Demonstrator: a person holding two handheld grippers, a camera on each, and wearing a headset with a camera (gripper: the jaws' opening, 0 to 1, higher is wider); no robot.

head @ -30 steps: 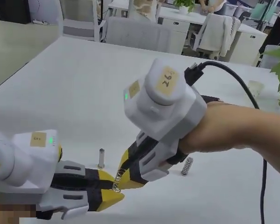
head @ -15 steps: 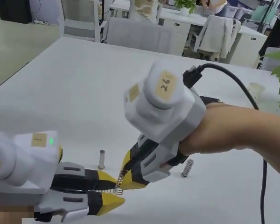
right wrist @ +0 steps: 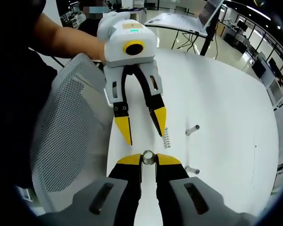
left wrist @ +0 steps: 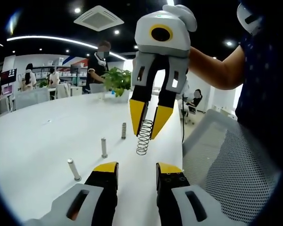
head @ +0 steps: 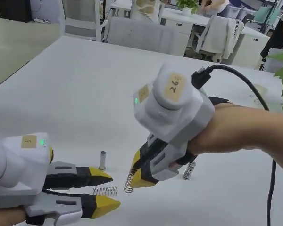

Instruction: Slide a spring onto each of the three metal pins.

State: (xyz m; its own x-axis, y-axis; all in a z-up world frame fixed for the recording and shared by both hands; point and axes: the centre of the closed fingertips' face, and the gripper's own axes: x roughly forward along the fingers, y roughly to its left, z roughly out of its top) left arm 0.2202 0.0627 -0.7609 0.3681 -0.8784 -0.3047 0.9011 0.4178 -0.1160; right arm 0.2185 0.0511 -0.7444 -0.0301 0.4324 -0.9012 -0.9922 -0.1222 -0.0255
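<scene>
— Where are the edges, and how much room is there?

— In the head view the white table (head: 61, 94) runs bare toward the upper left, and its far edge lies along the top with chairs behind it. In the left gripper view the table's edge runs down right of centre, with a mesh chair (left wrist: 226, 160) just past it. The right gripper view has that chair (right wrist: 70, 117) at left and open tabletop at right.

— And the grippers?

— The left gripper (head: 106, 189), at lower left, has its jaws wide apart and grips nothing. The right gripper (head: 137, 178), at centre, is clamped on a held spring (head: 129, 181) that sticks out below its tips. I cannot tell whether the low end touches the table. The two sets of tips face each other, near but apart.

— What else is on the table?

— A loose spring (head: 105, 190) lies flat, in the picture between the left gripper's two tips and gripped by neither. A pin (head: 102, 160) stands upright just above it. A standing spring (head: 189, 170) is at the lower right of the right gripper.

— What does one view add to another?

— The left gripper view shows a row at left of centre: a near pin (left wrist: 73, 169), a second pin (left wrist: 104, 147), then the standing spring (left wrist: 123, 130). It also shows the held spring (left wrist: 144, 137) from the side. The right gripper view shows that spring end-on, as a ring (right wrist: 148, 157) between its own tips, and the loose spring (right wrist: 166, 137) just beside one left-gripper tip.
</scene>
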